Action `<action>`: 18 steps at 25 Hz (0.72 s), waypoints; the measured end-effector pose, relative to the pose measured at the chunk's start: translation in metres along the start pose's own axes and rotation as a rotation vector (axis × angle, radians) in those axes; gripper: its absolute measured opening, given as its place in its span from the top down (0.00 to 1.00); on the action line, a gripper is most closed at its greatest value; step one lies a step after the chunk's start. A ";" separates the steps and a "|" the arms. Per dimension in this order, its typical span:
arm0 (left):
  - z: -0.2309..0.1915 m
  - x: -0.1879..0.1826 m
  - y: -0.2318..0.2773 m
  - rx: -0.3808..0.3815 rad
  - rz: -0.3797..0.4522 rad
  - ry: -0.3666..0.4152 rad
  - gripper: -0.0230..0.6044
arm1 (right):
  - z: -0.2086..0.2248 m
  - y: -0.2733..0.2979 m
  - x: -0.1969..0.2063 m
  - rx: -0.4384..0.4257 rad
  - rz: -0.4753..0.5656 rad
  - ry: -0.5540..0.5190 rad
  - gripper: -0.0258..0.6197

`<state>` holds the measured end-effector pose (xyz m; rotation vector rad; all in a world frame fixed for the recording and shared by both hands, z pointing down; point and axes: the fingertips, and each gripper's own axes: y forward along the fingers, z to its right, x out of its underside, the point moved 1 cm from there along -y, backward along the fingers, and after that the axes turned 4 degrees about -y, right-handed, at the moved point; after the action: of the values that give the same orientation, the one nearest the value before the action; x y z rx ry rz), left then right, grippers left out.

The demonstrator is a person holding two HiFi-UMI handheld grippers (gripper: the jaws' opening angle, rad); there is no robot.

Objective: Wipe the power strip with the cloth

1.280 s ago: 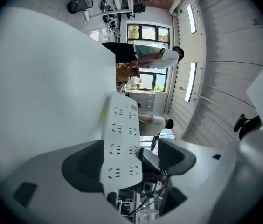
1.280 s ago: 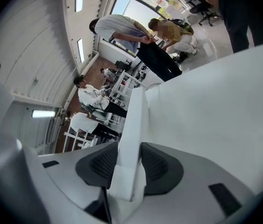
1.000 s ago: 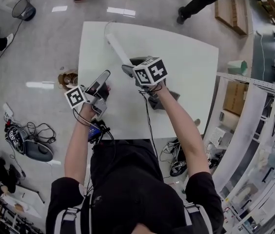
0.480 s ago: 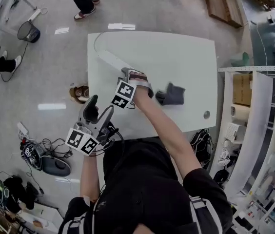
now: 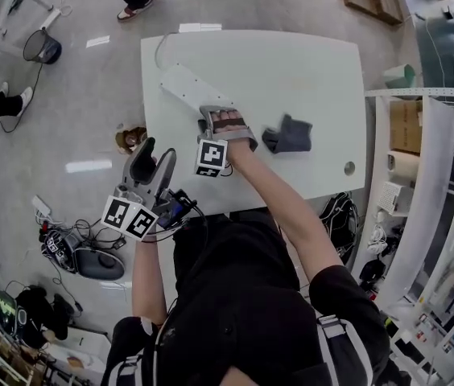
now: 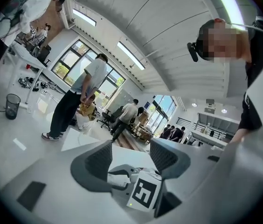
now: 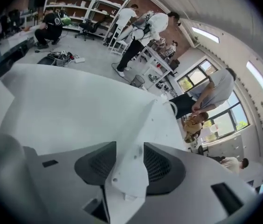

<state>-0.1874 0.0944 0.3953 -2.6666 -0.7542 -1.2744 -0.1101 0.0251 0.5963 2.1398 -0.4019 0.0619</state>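
The white tabletop [image 5: 307, 63] is seen from above, and the power strip [image 5: 185, 85] is laid slantwise on its left part. The grey cloth [image 5: 288, 135] is bunched near the middle, apart from the strip, so wiping is judged not yet begun. The strip's near end is clasped by the right gripper [image 7: 128, 155]; its fingers [image 7: 158, 164] have just been opening a little, yet the strip is seen filling the gap between them. The left gripper [image 6: 130, 157] is held raised beyond the tabletop's left edge, its fingers [image 6: 99, 162] moderately apart, just narrowed, with nothing between them. For the step to be done well, the strip's end should be pinched firmly so that it is not dragged, and the cloth should be taken by a raised fold; as it lies beyond the right arm, the crossing reach is best made high and slowly
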 end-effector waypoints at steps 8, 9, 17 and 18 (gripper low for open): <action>-0.007 0.010 0.003 0.019 -0.089 -0.004 0.48 | 0.036 -0.050 -0.012 -0.176 0.351 0.561 0.66; -0.001 0.013 0.008 0.030 -0.106 0.024 0.48 | 0.051 -0.072 -0.003 -0.206 0.452 0.743 0.66; 0.109 0.084 0.071 0.223 -0.262 0.194 0.48 | 0.015 -0.182 0.208 -0.196 0.369 1.130 0.66; 0.123 0.095 0.076 0.252 -0.284 0.179 0.48 | -0.002 -0.180 0.223 -0.217 0.278 1.017 0.62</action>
<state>-0.0147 0.1008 0.3969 -2.2733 -1.2083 -1.3508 0.1568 0.0618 0.4973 1.5668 -0.0793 1.1480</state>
